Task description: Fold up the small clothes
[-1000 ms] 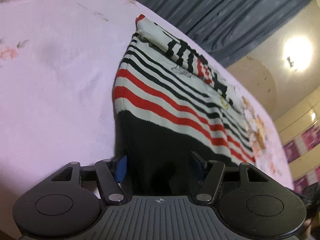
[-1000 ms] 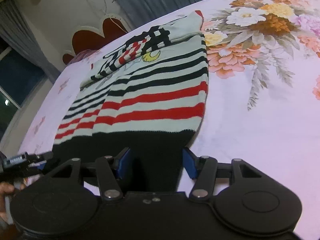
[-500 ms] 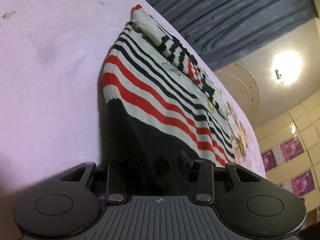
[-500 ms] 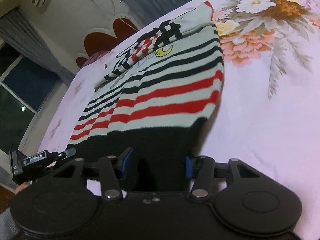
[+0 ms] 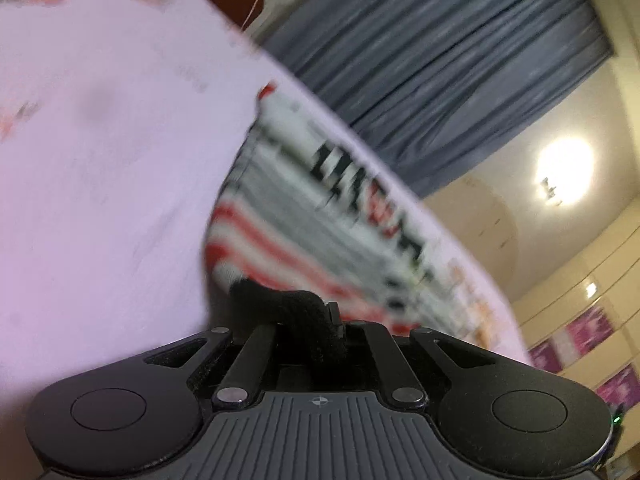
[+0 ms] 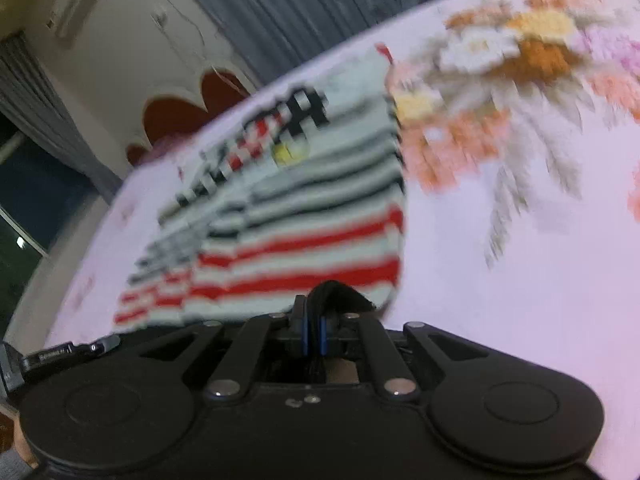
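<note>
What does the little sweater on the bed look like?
On the pink flowered bedsheet lies one small knitted sweater. It has red, black and white stripes, a black bottom band and a tiny yellow patch, and both grippers pinch that black band.

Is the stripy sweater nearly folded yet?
Part way. Done: the sleeves already lie folded across the top of the sweater. In hand: the left tongs and right tongs have just closed on the black hem, one at each bottom corner. Left: bring the hem up over the stripes.
</note>
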